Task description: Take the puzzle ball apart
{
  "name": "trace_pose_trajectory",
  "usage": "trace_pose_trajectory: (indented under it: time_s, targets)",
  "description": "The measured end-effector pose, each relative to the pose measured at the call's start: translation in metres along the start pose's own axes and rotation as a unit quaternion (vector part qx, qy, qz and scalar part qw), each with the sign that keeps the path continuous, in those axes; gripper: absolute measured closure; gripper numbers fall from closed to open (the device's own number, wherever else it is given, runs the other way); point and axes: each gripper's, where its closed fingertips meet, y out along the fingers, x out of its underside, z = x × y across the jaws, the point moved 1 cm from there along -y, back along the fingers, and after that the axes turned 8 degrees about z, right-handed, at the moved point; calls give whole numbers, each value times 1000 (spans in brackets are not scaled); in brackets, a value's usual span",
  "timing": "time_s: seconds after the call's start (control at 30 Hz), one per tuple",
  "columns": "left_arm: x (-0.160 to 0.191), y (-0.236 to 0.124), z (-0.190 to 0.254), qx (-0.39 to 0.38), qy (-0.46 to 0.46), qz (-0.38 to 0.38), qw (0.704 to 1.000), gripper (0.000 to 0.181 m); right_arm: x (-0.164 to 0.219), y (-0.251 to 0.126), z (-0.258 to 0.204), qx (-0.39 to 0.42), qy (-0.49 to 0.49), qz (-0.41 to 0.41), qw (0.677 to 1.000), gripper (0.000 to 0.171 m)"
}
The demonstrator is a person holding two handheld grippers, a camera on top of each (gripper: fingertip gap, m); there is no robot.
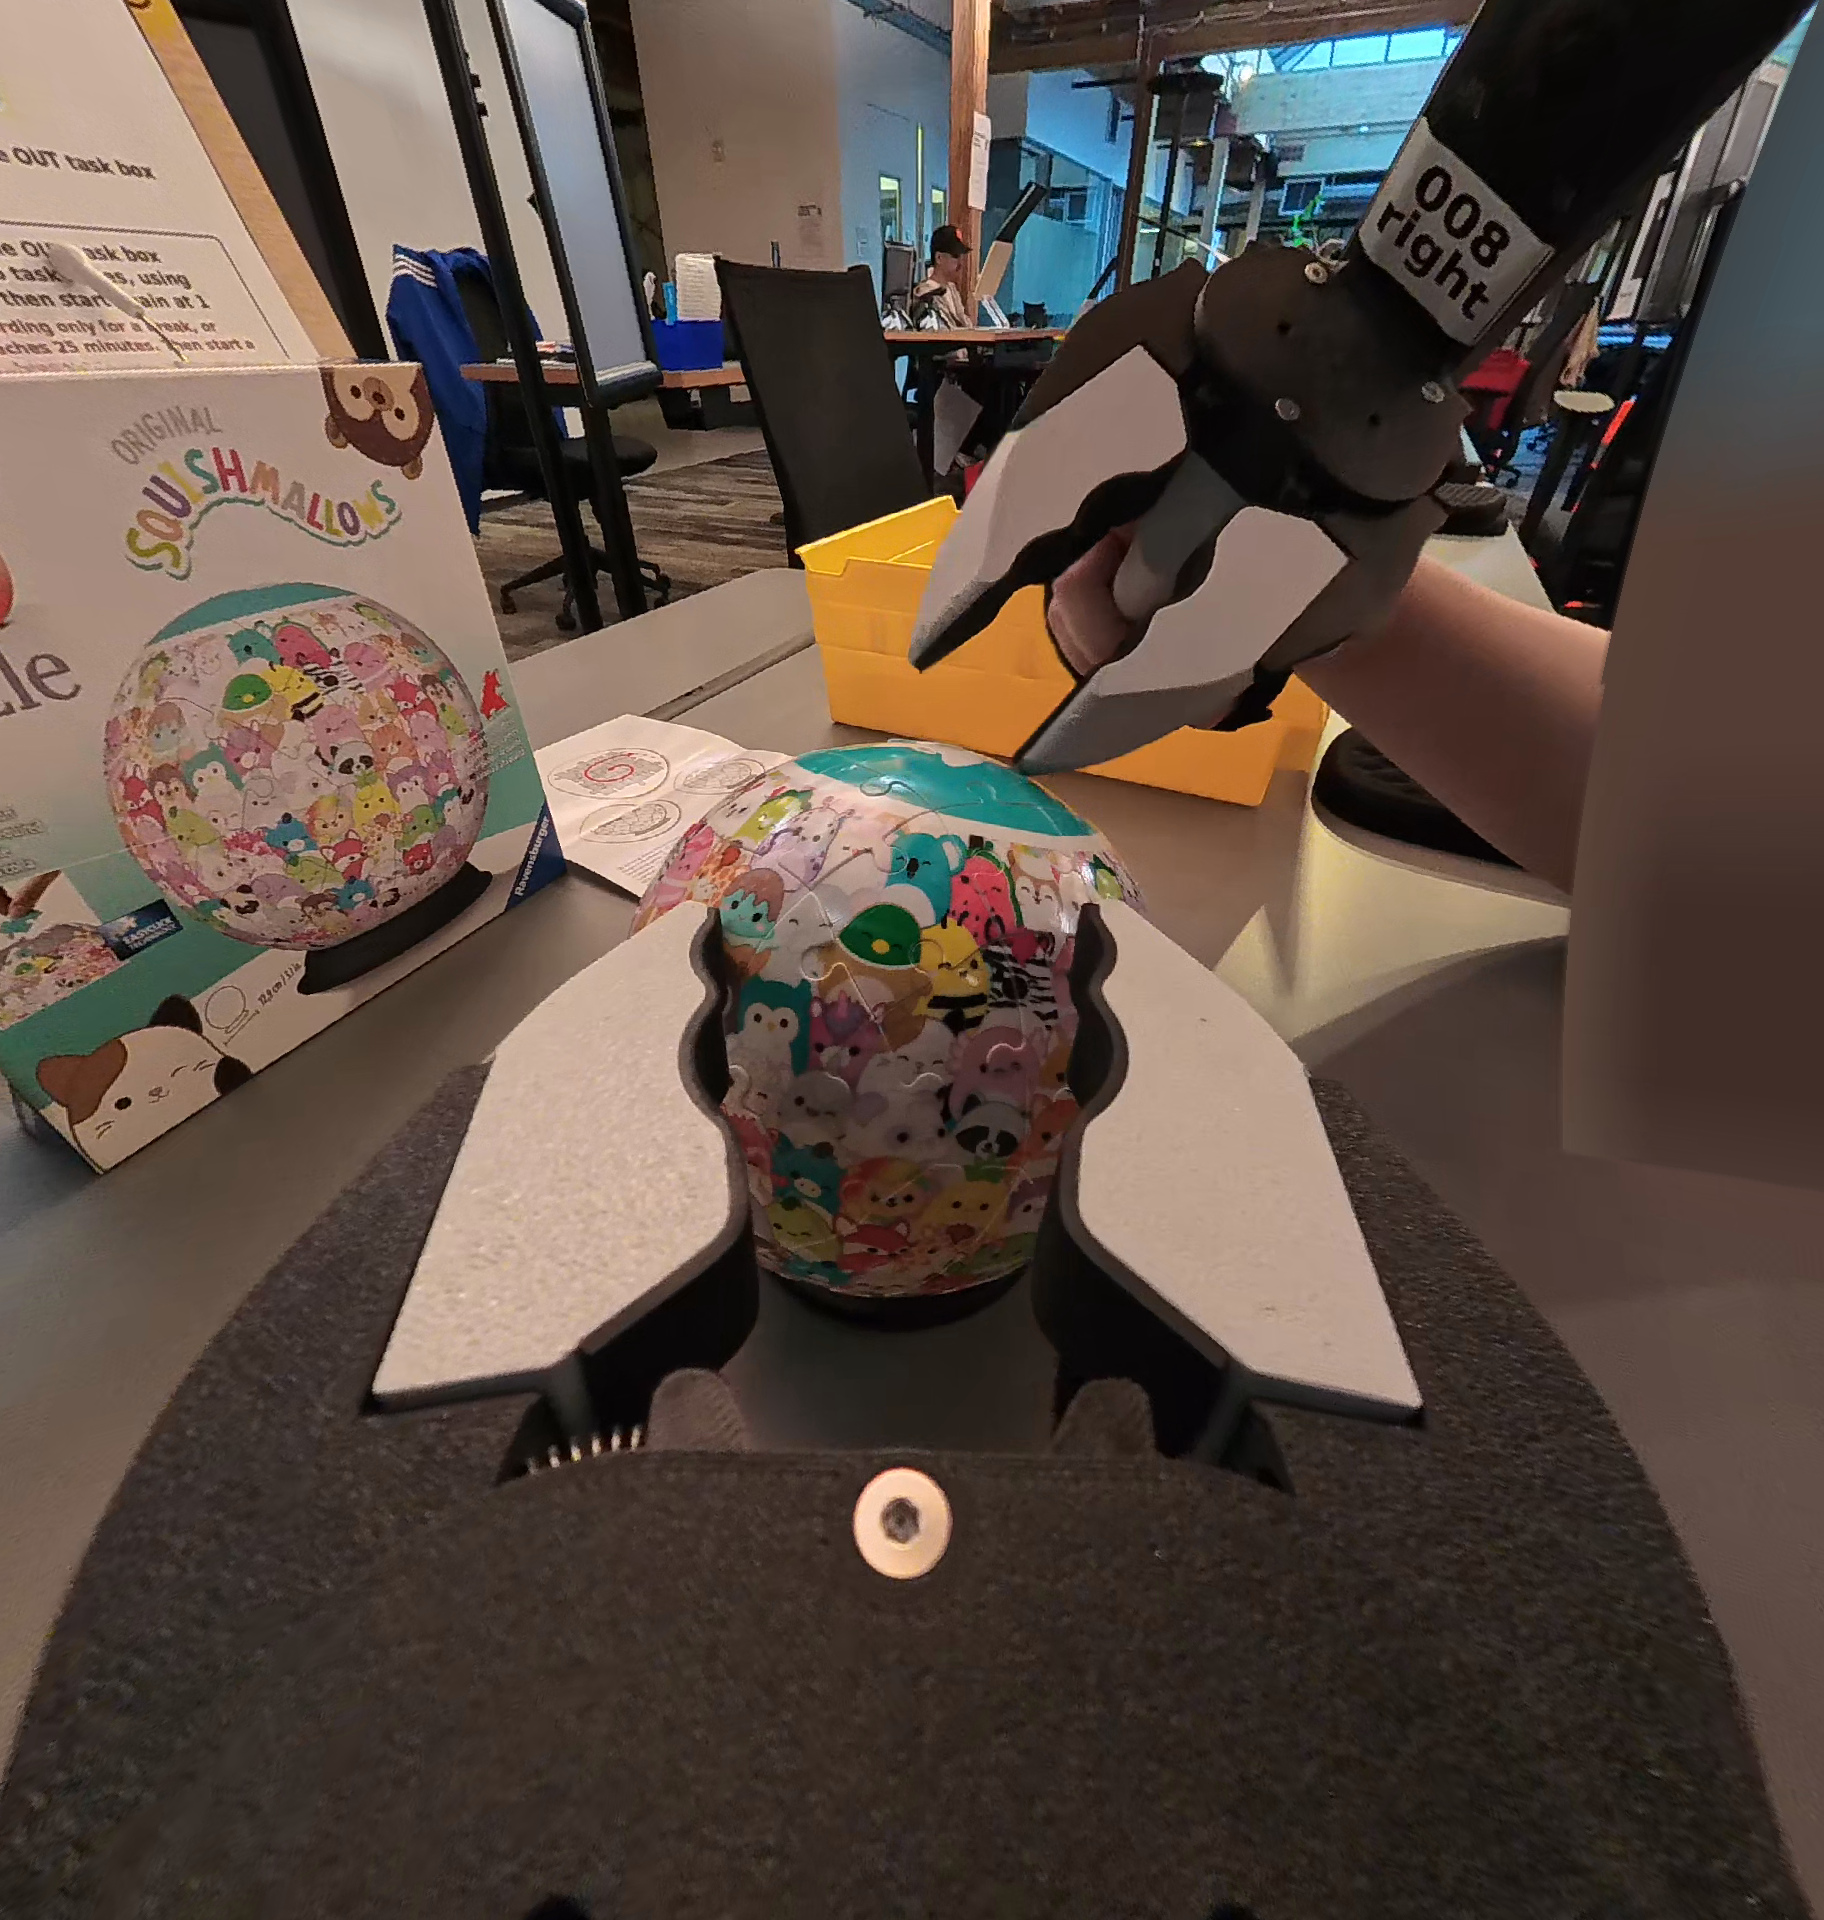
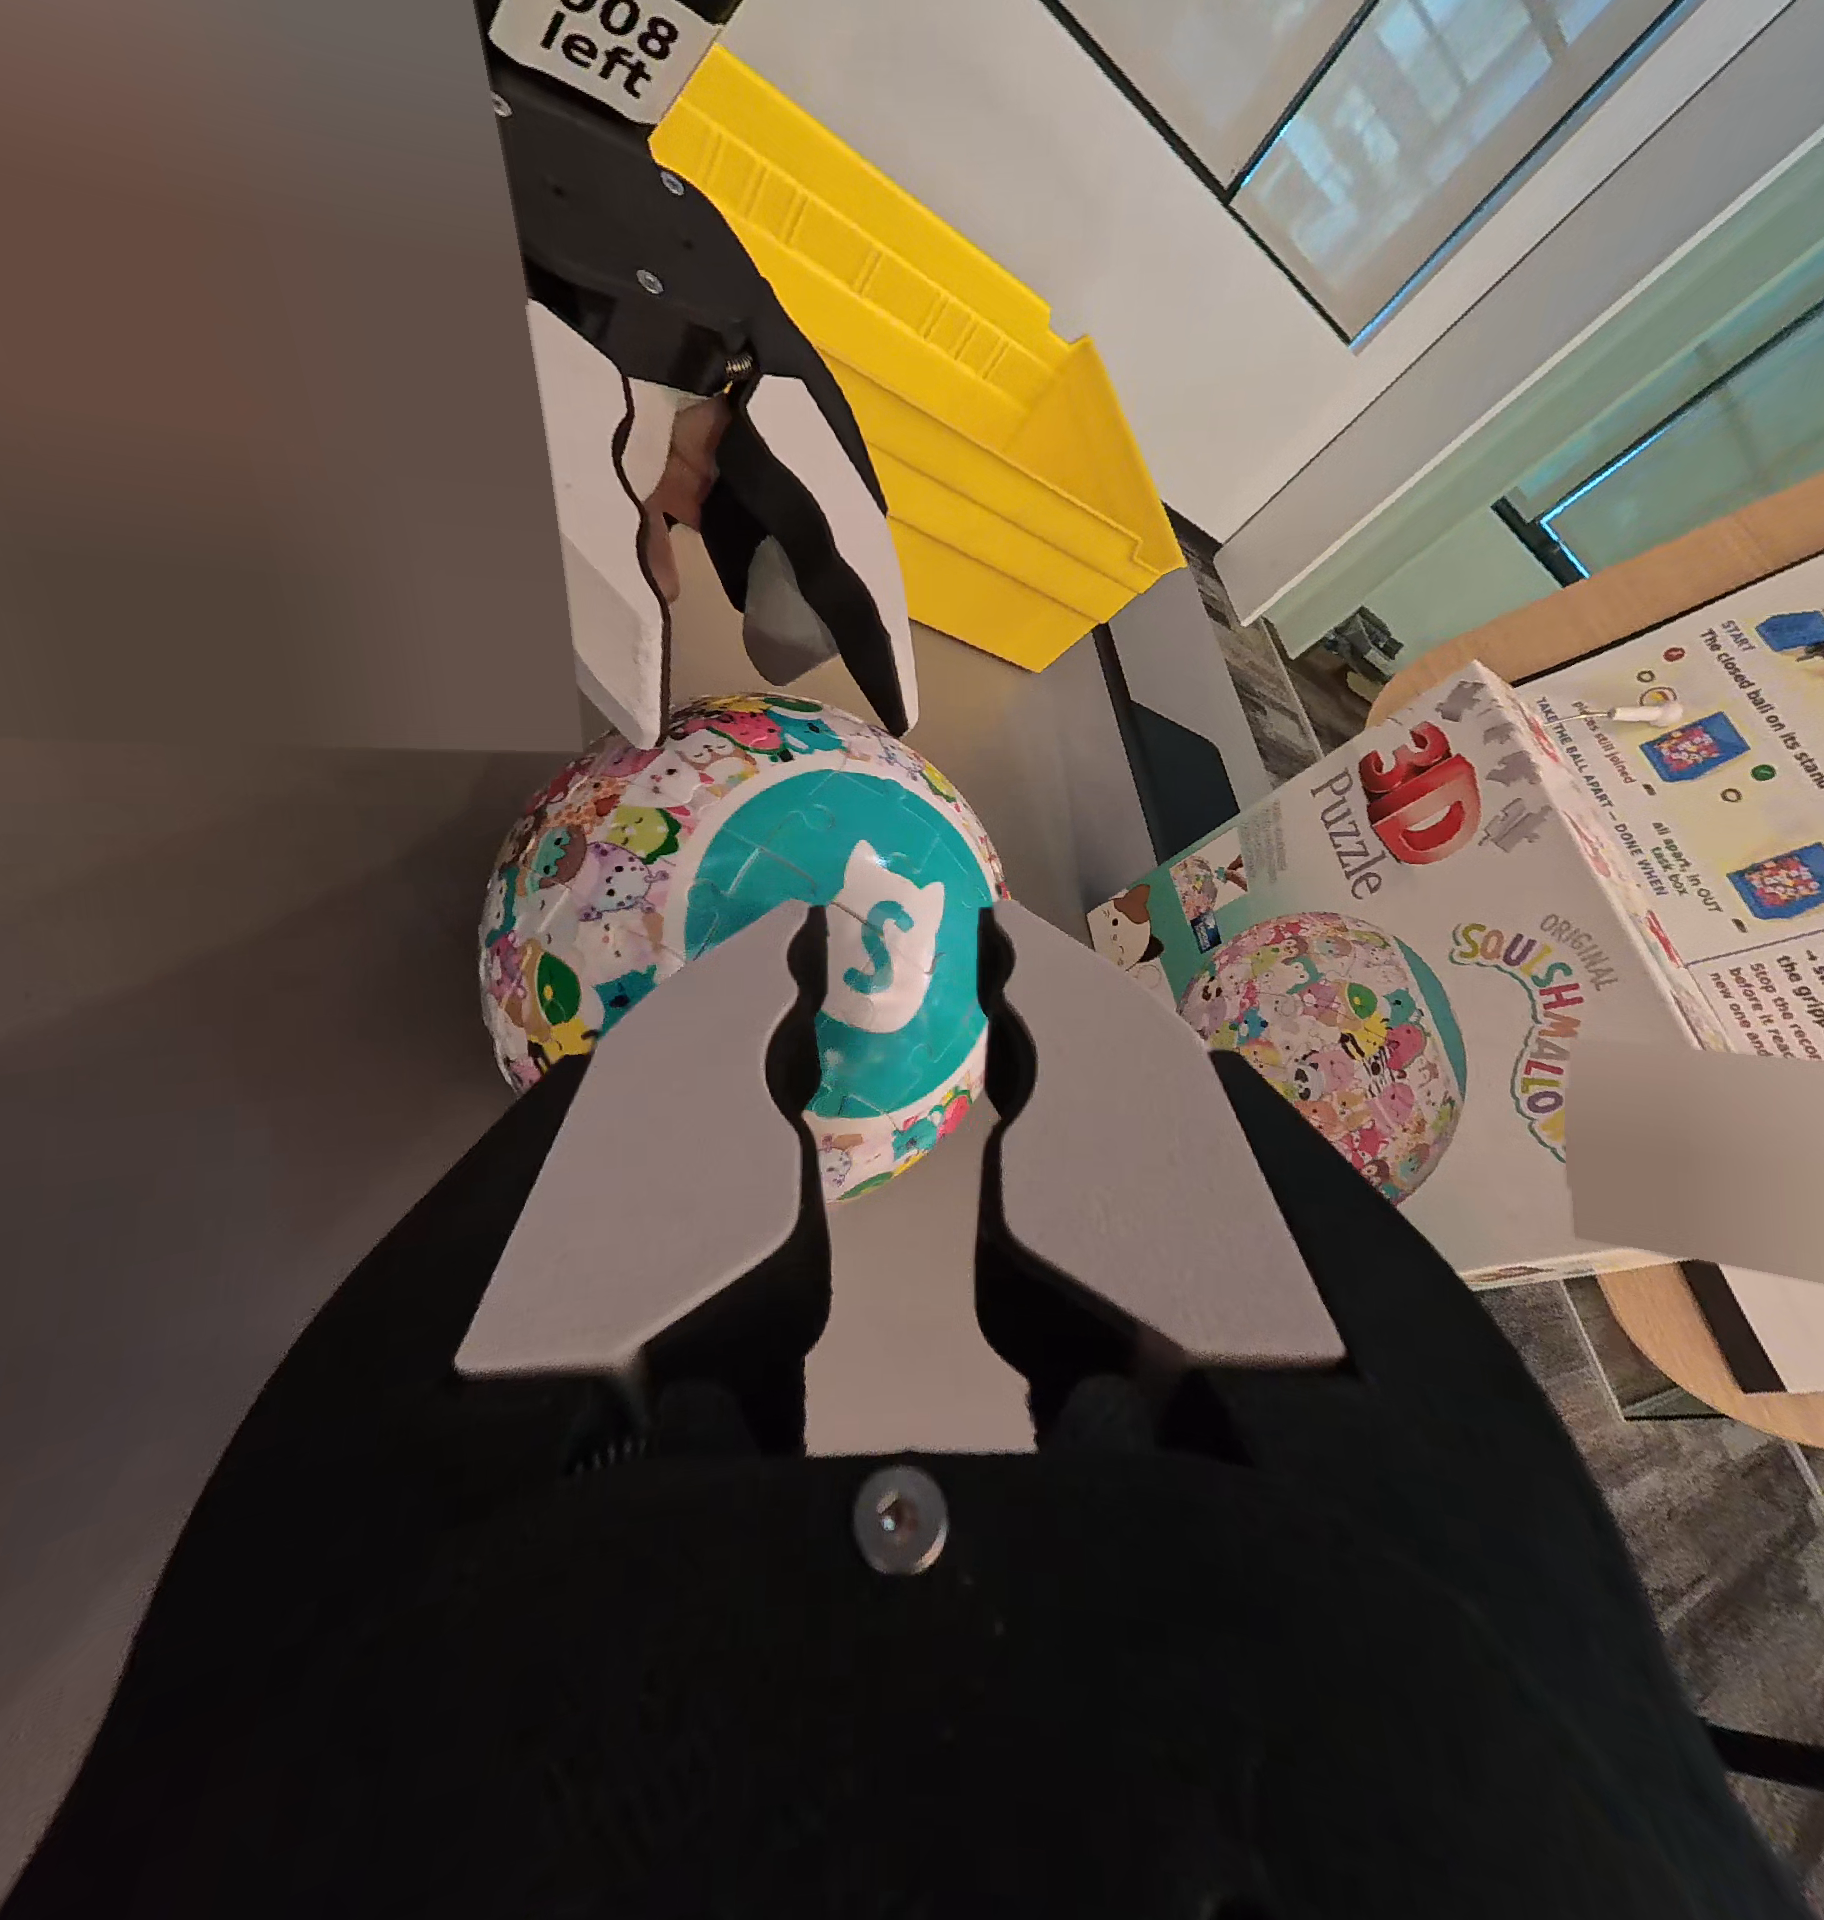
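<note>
On grey table: left gripper (image 1: 892, 925) straddles colourful round puzzle ball (image 1: 887, 1081), fingers spread wide at its sides.
Ball sits whole on dark stand; right gripper (image 1: 975, 717) part open, empty, tip near teal top cap (image 2: 783, 862). Behind: printed puzzle box (image 1: 222, 748), yellow plastic bin (image 1: 887, 623).

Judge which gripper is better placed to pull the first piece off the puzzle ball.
Right, probably. The right gripper hangs open over the puzzle ball's teal cap, while the left gripper brackets the ball's sides, steadying it.
</note>
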Motion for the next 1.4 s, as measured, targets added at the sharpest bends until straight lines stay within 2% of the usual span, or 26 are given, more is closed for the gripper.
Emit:
trace_pose_trajectory:
  time_s: [0.4, 0.53, 0.63, 0.73, 0.87, 1.03, 1.23, 1.4]
  targets:
    - [0, 0, -1, -2, 1, 0, 1000, 117, 0, 1, -2, -15, 25, 3, 1000, 143]
    - [0, -1, 0, -2, 7, -4, 1000, 118, 4, -6, 6, -12, 73, -12, 997, 143]
    - [1, -1, -1, -3, 8, -6, 1000, 117, 7, -19, 18, 0, 137, -29, 990, 155]
    - [1, -2, -4, -7, 7, -6, 1000, 116, 8, -34, 27, 6, 160, -43, 986, 170]
    - [-3, -5, -7, -11, 7, -3, 1000, 116, 4, -40, 24, -9, 173, -36, 984, 170]
    - [-5, -7, -10, -15, 5, -3, 1000, 115, 5, -31, 12, -41, 183, -42, 981, 170]
    - [-1, -6, -11, -12, -5, -7, 1000, 115, 15, -26, 10, -31, 161, -79, 983, 170]
    - [2, -4, -9, -6, -7, -12, 1000, 113, 11, -21, 3, -48, 170, -65, 982, 170]
